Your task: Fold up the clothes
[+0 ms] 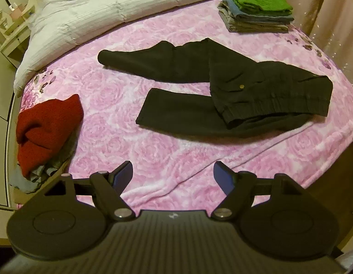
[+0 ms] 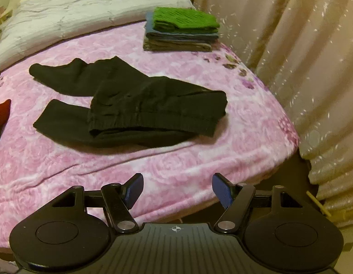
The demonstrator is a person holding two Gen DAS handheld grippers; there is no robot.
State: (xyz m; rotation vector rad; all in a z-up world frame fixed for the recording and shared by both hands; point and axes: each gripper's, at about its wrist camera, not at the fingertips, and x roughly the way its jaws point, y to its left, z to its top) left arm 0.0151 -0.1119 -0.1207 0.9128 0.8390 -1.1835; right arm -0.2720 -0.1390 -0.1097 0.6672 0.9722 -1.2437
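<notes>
Black trousers (image 1: pixel 222 91) lie on the pink bed cover (image 1: pixel 153 159), waistband to the right and doubled over, both legs pointing left. They also show in the right wrist view (image 2: pixel 135 105). My left gripper (image 1: pixel 173 178) is open and empty, held above the near edge of the bed, short of the trousers. My right gripper (image 2: pixel 177 189) is open and empty, near the bed's front right edge, also apart from the trousers.
A stack of folded clothes with a green top (image 1: pixel 256 9) (image 2: pixel 183 29) sits at the far right. A red garment on a loose pile (image 1: pixel 46 130) lies at the left. A white duvet (image 1: pixel 108 11) lies along the back. Curtains (image 2: pixel 302 68) hang right of the bed.
</notes>
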